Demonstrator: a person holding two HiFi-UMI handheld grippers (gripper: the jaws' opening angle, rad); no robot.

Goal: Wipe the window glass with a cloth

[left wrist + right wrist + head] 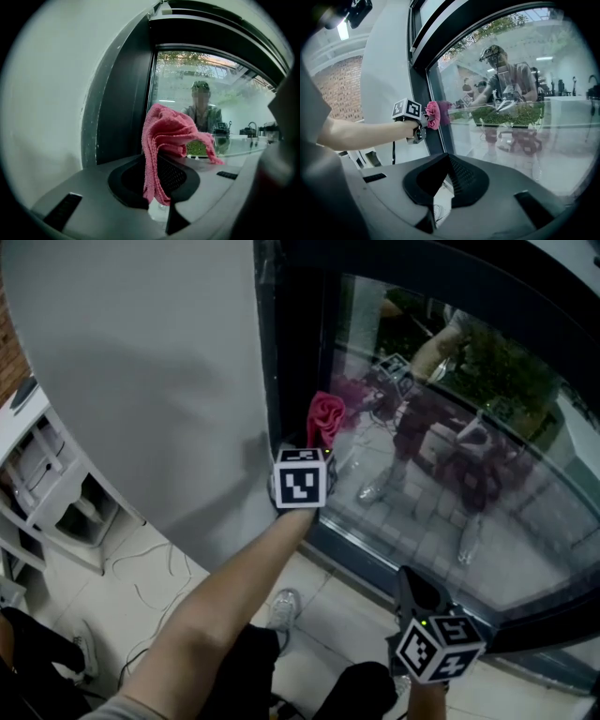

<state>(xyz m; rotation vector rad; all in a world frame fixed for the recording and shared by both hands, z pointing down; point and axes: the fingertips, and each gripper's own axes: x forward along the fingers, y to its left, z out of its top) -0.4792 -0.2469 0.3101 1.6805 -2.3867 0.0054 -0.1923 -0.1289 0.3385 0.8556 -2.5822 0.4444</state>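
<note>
While left gripper [153, 163] pinches one pink cloth [171, 131], right gripper [443, 161] sits empty.

Soft daylight is let in through the window glass [487, 521], where pale reflections are seen. Both gripper views are bent round and ringed by black corners.

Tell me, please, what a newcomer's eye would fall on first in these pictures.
The pink cloth, pinched in the left gripper, stands out by the dark frame at the left edge of the window glass. The person's reflection shows in that glass. The right gripper sits lower, shut on nothing.
</note>
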